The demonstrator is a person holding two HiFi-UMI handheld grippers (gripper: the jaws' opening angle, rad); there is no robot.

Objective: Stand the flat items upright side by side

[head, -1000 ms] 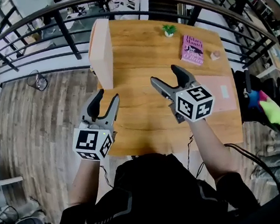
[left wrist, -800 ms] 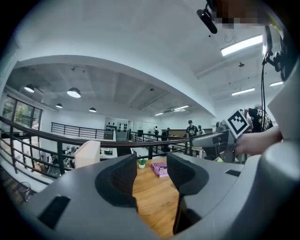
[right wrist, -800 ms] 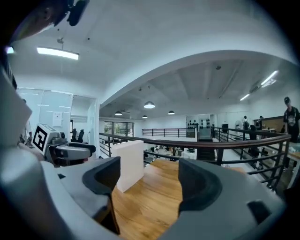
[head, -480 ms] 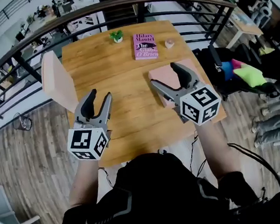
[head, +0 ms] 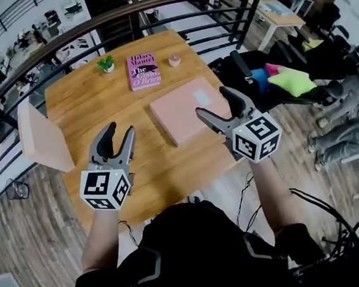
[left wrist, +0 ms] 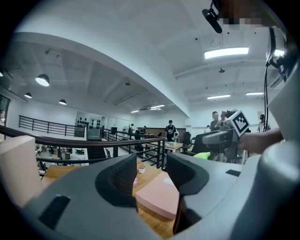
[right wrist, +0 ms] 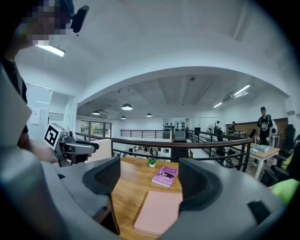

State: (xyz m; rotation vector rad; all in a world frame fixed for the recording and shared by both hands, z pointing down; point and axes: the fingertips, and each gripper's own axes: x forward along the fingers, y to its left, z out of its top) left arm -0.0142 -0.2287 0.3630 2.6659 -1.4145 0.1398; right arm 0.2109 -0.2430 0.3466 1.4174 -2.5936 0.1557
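A flat pale pink book (head: pixel 182 110) lies on the wooden table (head: pixel 93 107), with a purple book (head: pixel 144 70) flat behind it. A pale pink board (head: pixel 42 138) stands upright at the table's left edge. My left gripper (head: pixel 118 136) hovers open over the table's near left part, nothing between its jaws. My right gripper (head: pixel 217 104) is open and empty above the flat pink book's right edge. In the left gripper view the pink book (left wrist: pixel 159 197) shows between the jaws and the upright board (left wrist: pixel 16 168) at left. The right gripper view looks over the pink book (right wrist: pixel 157 211) and purple book (right wrist: pixel 165 176).
A small potted plant (head: pixel 105 63) and a small pink object (head: pixel 174 60) sit at the table's far side. A black railing (head: pixel 153 12) curves behind the table. A black chair with bright cushions (head: pixel 287 77) stands to the right.
The view has swung, so the table now lies turned to the left. Both grippers moved rightward across it: the left from beside the upright board to over the tabletop, the right to the pink book.
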